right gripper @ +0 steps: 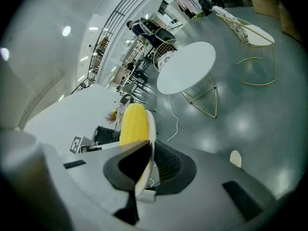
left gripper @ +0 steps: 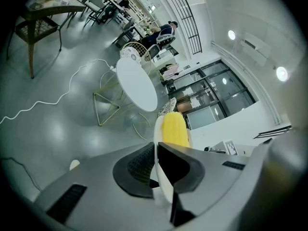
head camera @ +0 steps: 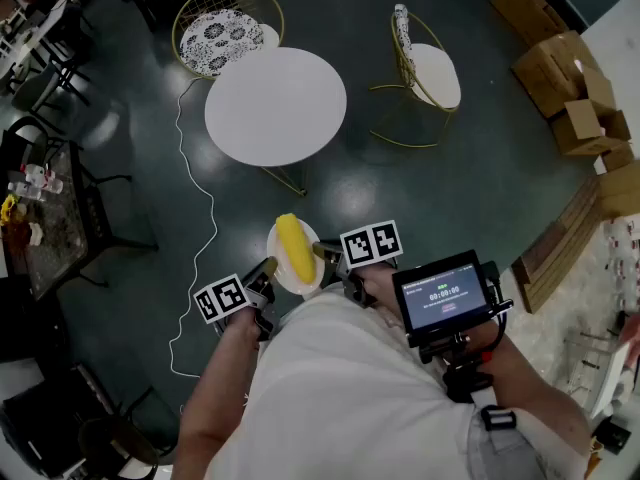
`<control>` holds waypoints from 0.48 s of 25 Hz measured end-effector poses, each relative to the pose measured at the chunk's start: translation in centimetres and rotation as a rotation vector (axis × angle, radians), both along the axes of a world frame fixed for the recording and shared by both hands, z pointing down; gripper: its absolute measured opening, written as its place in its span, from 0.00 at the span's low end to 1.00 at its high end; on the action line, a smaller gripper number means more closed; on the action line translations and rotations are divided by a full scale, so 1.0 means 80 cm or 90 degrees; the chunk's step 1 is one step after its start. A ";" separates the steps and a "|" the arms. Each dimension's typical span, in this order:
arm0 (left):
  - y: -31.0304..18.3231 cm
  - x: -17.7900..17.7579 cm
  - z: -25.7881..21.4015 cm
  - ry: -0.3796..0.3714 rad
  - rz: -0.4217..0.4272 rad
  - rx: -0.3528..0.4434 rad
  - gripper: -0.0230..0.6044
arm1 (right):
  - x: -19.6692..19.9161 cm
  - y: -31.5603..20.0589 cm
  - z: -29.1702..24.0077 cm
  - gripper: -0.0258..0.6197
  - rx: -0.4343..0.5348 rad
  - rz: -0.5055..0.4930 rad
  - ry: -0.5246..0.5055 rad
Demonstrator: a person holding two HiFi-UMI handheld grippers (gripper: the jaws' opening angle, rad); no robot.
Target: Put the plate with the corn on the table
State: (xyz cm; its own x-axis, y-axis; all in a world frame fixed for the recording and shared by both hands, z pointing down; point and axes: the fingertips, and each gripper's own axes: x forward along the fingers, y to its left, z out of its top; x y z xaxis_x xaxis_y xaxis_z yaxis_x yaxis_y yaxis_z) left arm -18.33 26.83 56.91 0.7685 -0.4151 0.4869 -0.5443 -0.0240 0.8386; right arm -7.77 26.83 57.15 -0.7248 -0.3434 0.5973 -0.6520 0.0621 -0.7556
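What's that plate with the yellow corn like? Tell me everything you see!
The plate is small, round and white, and looks smooth. One yellow corn cob lies across its middle. It is up in the air above the dark floor, roughly level, short of the round white table. The left gripper pinches its rim on one side, the right gripper on the opposite side.

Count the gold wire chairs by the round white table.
2. The patterned-cushion chair stands at the far-left edge of the white table; the plain-seat chair stands apart to its right. None seem hidden.
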 end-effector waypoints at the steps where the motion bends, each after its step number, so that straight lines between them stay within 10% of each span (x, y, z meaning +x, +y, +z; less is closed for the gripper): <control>1: 0.003 0.002 0.000 0.001 -0.003 -0.001 0.08 | 0.002 0.003 0.000 0.10 0.002 -0.001 -0.001; 7: 0.008 0.002 0.008 0.020 -0.013 0.007 0.08 | 0.002 0.003 0.004 0.10 0.019 -0.001 -0.013; 12: 0.071 0.102 -0.022 0.030 -0.029 0.006 0.08 | 0.101 0.061 -0.032 0.10 0.030 -0.006 -0.027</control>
